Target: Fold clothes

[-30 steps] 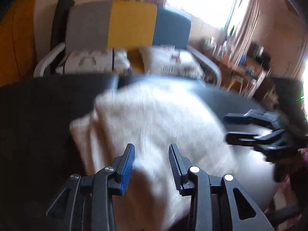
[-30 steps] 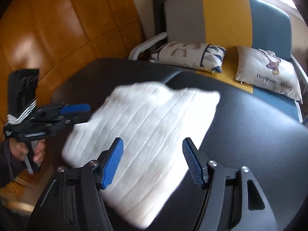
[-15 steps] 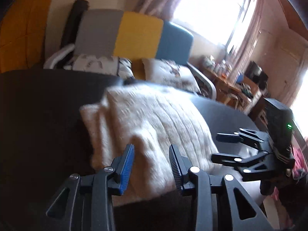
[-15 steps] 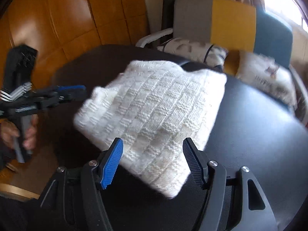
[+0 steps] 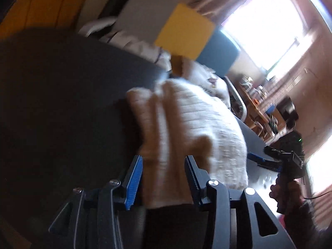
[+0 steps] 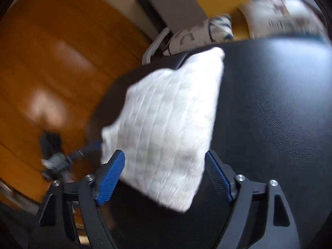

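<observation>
Folded white sweater [image 6: 166,124] flat on black table [image 6: 269,103], left gripper [image 5: 164,178] and right gripper [image 6: 165,174] parted, empty

Both tongs, left [image 5: 164,178] and right [image 6: 165,176], tilted, jaws just widened.

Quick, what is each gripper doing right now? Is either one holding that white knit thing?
Left gripper: open, just widened, holding nothing.
Right gripper: open, just widened, not clamping the folded white sweater.

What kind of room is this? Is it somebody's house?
Probably a living room in a home. There's a chair with gray, yellow and blue panels and printed cushions, a curtained window, and a folded white sweater lying on a black table.
</observation>
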Motion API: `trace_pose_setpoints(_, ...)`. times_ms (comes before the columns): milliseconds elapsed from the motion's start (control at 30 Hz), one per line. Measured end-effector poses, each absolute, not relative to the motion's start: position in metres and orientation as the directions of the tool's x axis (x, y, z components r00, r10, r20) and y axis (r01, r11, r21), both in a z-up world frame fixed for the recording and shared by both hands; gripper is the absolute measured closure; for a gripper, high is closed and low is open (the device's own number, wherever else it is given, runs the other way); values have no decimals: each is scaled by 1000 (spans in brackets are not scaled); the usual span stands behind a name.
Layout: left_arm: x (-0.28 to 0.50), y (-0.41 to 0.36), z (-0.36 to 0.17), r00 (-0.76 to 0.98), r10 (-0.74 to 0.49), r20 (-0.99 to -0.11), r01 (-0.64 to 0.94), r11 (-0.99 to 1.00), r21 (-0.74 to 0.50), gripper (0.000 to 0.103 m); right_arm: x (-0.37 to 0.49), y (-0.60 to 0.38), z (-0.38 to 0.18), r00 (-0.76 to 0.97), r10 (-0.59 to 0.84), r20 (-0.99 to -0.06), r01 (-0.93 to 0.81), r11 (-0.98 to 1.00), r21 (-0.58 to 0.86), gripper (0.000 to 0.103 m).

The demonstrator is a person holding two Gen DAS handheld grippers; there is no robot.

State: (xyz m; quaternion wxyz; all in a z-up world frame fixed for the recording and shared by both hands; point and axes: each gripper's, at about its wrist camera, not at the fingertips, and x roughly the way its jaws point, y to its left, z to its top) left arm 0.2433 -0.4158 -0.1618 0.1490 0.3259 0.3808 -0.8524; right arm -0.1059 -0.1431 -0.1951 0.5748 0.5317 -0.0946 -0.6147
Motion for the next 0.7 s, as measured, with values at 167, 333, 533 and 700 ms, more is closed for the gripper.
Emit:
trace_pose_setpoints(167, 227, -449, -191, -742, 109, -662, 508, -552, -661, 54, -153, -159, -225, 302, -832, -466, 426, -320, 846, 20)
trace_pose_setpoints(333, 204, -464, -202, -725, 134, -675, 500, -572, -650, 48, -159, -182, -238, 343, -809, -478, 428, -319, 846, 20)
trace_pose_setpoints(533, 174, -471, -202, -726, 148, -671, 471, -604, -643, 44, -149, -214, -233, 388, -761, -519, 515, -289, 807, 16)
trace_pose_setpoints(700, 165, -463, -205, -720, 136, -680, 451, -653, -608, 77, -129, -225, -220, 399, -718, -570, 640, -227, 734, 11)
